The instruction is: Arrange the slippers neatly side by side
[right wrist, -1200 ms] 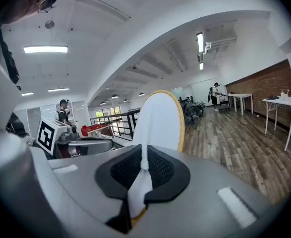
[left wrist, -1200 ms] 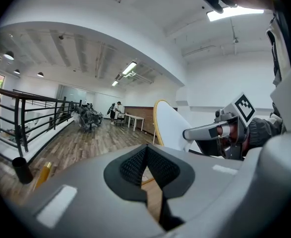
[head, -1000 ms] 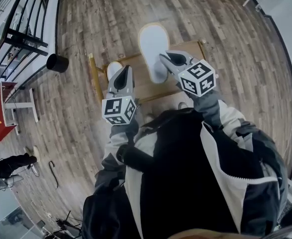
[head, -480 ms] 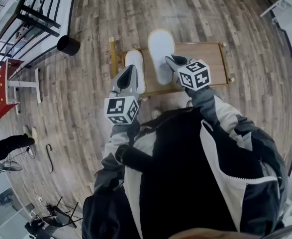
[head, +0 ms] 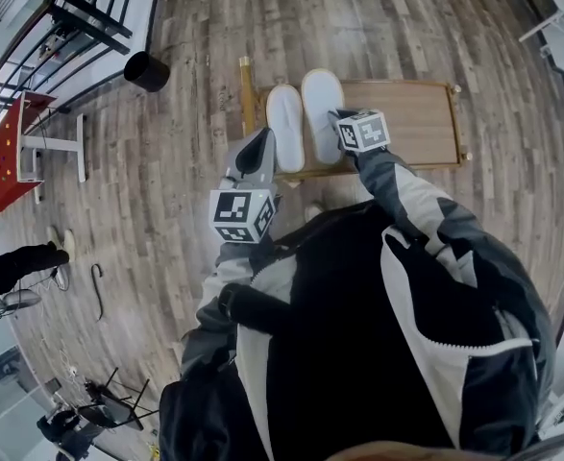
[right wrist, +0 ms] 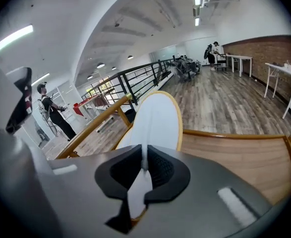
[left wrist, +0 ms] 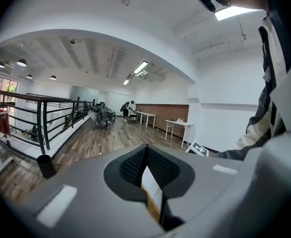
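- Right gripper [right wrist: 144,168]: jaws clamped on the thin heel edge of the right-hand slipper [right wrist: 155,118], with white material pinched between the pads.
- The right-hand slipper is white with a tan sole rim. It lies flat on the wooden worktop [right wrist: 234,155], toe pointing away from the gripper.
- In the head view, the right gripper's cube [head: 361,130] shows black-and-white square markers and sits over the heel of that slipper.
- Left gripper [left wrist: 145,155]: jaws together at the tips, nothing held. A bit of white slipper and worktop edge shows through the gap lower down.
- In the head view, the left gripper sits just beside the heel end of the left-hand slipper [head: 284,128], on its outer side. I can't tell if they touch.
- Its marker cube [head: 241,214] also carries square patterns.
- The two slippers lie parallel, side by side at the left end of the worktop, almost touching. The right-hand one's toe is a little further out.
- The worktop has a raised rim and stands on the wood-plank floor [head: 166,190].
- Further out are a black bin [head: 147,70], a red table [head: 3,157], a black railing [right wrist: 135,86] and a person [right wrist: 53,115] standing by the railing.
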`<state>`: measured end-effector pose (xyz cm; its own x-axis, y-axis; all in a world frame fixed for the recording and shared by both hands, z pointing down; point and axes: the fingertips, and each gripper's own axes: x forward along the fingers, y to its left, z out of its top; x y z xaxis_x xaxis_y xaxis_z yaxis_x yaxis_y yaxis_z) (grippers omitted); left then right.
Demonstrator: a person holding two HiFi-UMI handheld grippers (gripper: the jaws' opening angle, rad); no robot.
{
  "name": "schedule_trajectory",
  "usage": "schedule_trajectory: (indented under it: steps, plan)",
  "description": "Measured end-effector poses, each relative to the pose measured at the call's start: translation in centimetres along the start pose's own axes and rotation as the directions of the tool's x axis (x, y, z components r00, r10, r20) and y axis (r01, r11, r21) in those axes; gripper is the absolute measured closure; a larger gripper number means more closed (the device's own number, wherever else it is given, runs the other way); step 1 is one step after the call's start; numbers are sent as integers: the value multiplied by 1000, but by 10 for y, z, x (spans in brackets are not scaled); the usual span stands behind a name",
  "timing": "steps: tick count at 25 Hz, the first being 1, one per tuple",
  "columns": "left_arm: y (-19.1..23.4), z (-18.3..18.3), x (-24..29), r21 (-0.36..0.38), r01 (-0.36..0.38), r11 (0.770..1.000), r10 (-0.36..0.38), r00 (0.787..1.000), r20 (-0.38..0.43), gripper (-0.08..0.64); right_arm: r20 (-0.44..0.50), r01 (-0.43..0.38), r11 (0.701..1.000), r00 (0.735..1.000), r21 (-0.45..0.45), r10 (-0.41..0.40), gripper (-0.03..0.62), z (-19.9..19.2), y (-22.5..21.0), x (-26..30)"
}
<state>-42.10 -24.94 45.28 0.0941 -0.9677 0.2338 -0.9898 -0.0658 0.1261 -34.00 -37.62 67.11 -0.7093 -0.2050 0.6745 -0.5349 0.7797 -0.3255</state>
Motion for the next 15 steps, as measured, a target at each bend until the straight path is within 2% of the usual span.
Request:
schedule_trajectory:
  steps: [6,15]
  plan:
    - [17,-7,-15,-2,-24,1000,24,999,-22,548,-119,69,998,991,16,-66,565,-25,-22,41]
    - [30,-18,-34,-9,-61,998,60,997,-49,548,-204,119,993,972,-10,-119,563,-38,-39,70]
